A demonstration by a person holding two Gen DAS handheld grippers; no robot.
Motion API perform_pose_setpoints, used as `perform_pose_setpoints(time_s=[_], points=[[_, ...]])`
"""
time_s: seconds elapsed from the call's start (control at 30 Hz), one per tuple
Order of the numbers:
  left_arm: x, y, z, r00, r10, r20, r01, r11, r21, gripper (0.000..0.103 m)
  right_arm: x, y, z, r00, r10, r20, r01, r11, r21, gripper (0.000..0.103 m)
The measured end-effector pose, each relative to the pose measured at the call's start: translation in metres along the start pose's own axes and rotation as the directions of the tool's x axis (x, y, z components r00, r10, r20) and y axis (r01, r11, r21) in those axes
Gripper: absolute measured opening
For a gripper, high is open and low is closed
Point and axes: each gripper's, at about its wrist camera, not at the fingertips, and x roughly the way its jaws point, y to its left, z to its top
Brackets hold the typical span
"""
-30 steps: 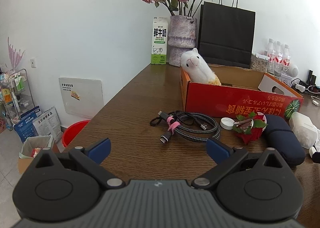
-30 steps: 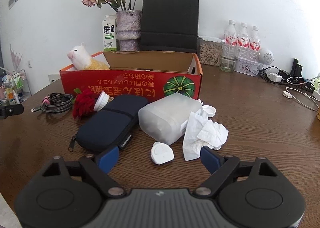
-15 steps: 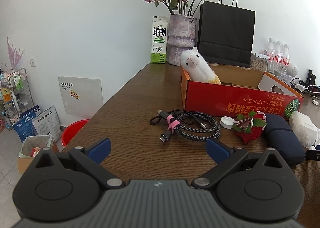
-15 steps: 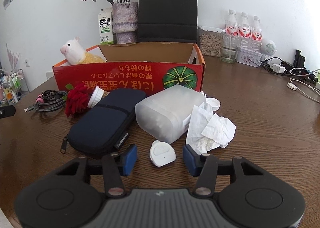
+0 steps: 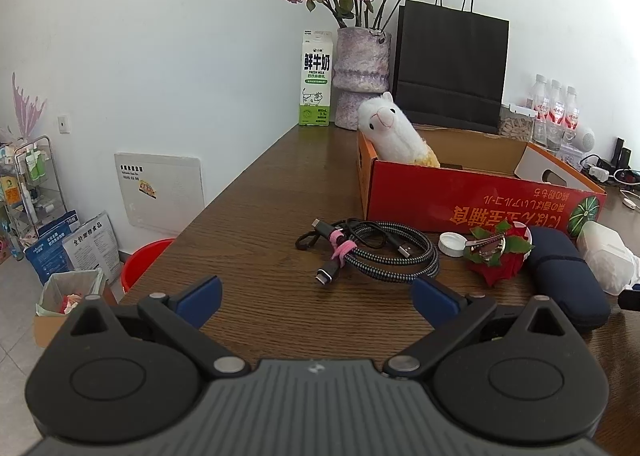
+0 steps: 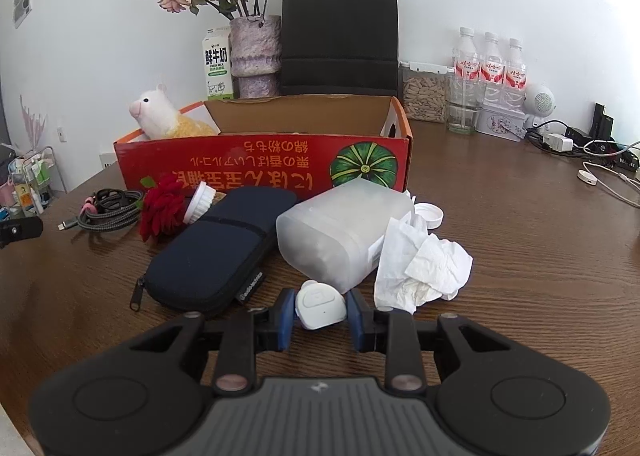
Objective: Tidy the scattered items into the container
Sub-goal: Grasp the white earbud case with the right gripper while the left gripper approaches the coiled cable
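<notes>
Since a second ago the right tool (image 6: 321, 315) has narrowed from wide open to nearly closed, and its blue pads (image 6: 286, 318) now sit against both sides of the small white case (image 6: 320, 305) on the bench (image 6: 540, 256); it is clenched on that case, which rests on the wood just in front of the frosted plastic container (image 6: 340, 232). Crumpled tissue (image 6: 420, 260) lies right beside the case, touching the frosted container, and the dark zip pouch (image 6: 216, 248) lies just to its other side. A red fabric rose (image 6: 162, 210) and a white lid (image 6: 430, 214) lie near the red cardboard box (image 6: 264, 168), which holds a plush alpaca (image 6: 154, 114) in one corner.

The left tool (image 5: 316, 294) has not shifted: its jaws stand wide apart, released and holding nothing, above bare wood. Ahead of it lies the coiled braided cable (image 5: 384, 252) with a pink tie, apart from the fingers, with the box behind it.
</notes>
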Motion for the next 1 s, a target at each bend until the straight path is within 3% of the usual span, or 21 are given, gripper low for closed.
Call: perform_pose_setpoints(time_s=[0.5, 0.67, 0.83, 0.93, 1.0], points=[[0.035, -0.015, 0.028, 1.000, -0.006, 0.000, 0.006, 0.999, 0.033, 0.103, -0.009, 0.000, 0.027, 0.996, -0.002, 0.090, 0.003, 1.000, -0.007, 0.027], [0.061, -0.023, 0.043, 1.000, -0.007, 0.013, 0.005, 0.990, 0.141, 0.102, -0.006, 0.002, 0.031, 0.995, -0.001, 0.098, 0.001, 1.000, -0.006, 0.027], [0.085, -0.031, 0.050, 1.000, -0.023, -0.015, 0.026, 0.964, 0.266, 0.079, -0.004, 0.001, 0.031, 0.996, -0.002, 0.092, 0.002, 1.000, -0.001, 0.027], [0.101, -0.030, 0.050, 0.998, -0.010, -0.062, 0.026, 0.962, 0.272, 0.055, -0.003, 0.000, 0.031, 0.996, -0.004, 0.089, 0.004, 1.000, 0.006, 0.027], [0.106, -0.028, 0.049, 0.995, -0.035, -0.089, 0.057, 0.964, 0.260, 0.052, -0.003, -0.001, 0.031, 0.996, -0.005, 0.088, 0.005, 1.000, 0.006, 0.027]])
